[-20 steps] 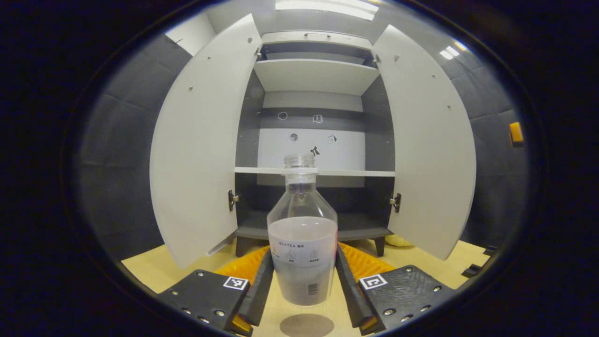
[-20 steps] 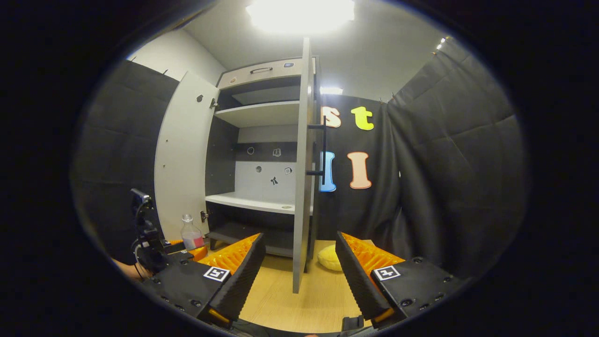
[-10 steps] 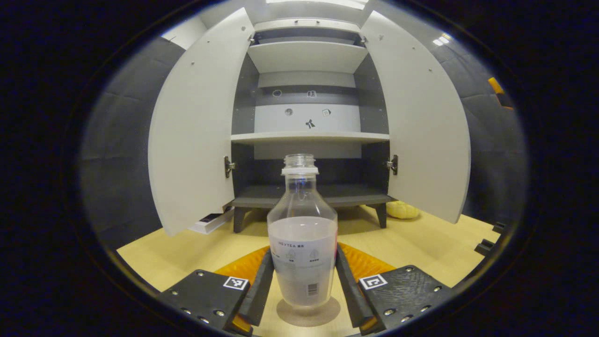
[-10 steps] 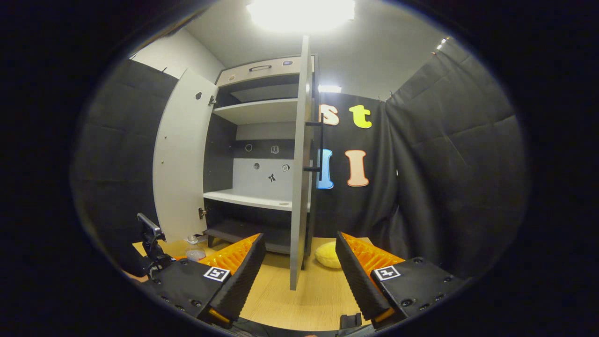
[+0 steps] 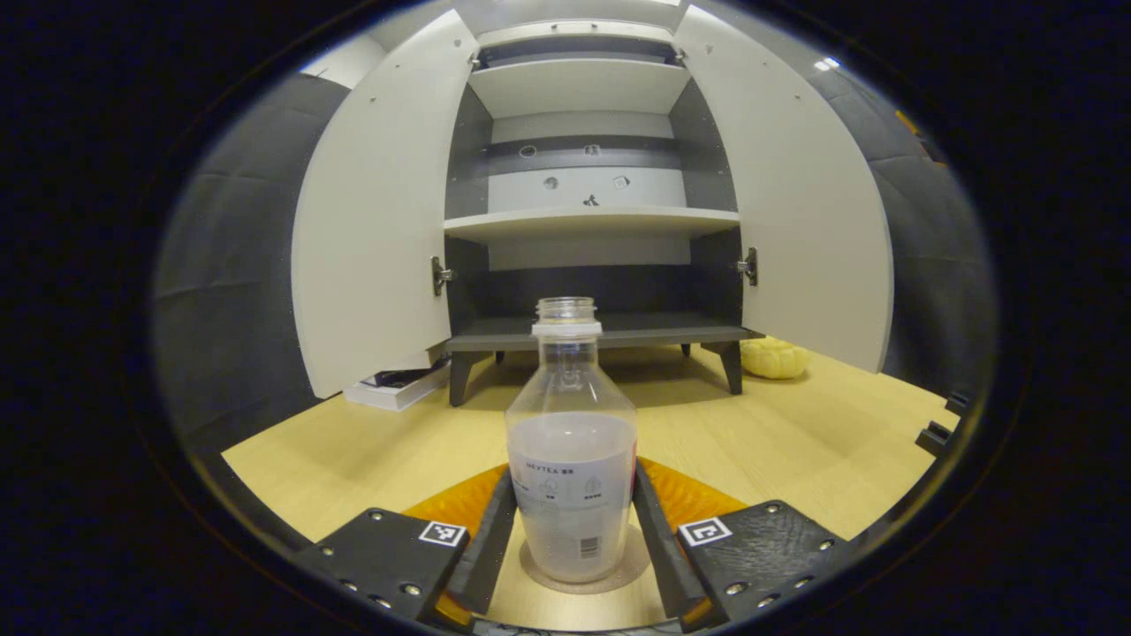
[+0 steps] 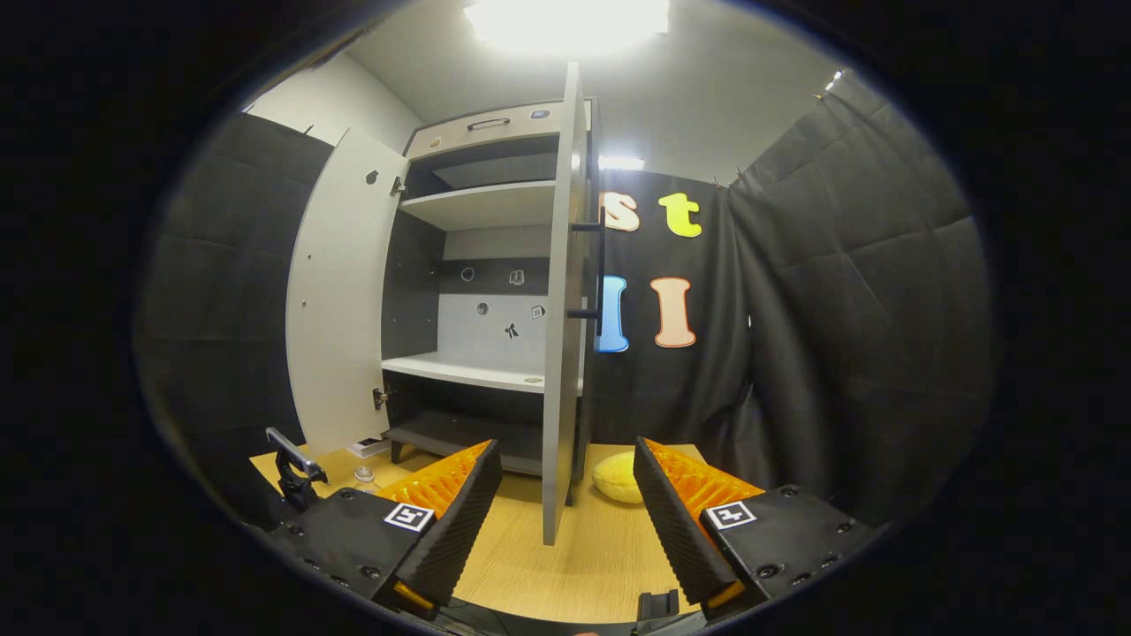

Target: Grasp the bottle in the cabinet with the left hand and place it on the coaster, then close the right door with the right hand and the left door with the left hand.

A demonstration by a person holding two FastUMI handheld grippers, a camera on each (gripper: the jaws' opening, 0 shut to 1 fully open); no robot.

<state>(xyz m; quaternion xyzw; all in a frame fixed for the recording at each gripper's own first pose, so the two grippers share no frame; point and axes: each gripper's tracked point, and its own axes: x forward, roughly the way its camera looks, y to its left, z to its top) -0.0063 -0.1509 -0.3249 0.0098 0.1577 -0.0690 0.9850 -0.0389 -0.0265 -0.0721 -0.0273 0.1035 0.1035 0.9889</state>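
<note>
Your left claw (image 5: 573, 548) sits low and level, its two fingers (image 5: 484, 548) closed in from either side on what stands between them. Your right claw (image 6: 565, 521) is level too, pointing straight ahead, fingers spread wide apart with nothing between them.

A bright ceiling light (image 6: 565, 18) is shining over dark quilted padded walls (image 6: 848, 291) and a pale wooden floor (image 5: 778, 433).
</note>
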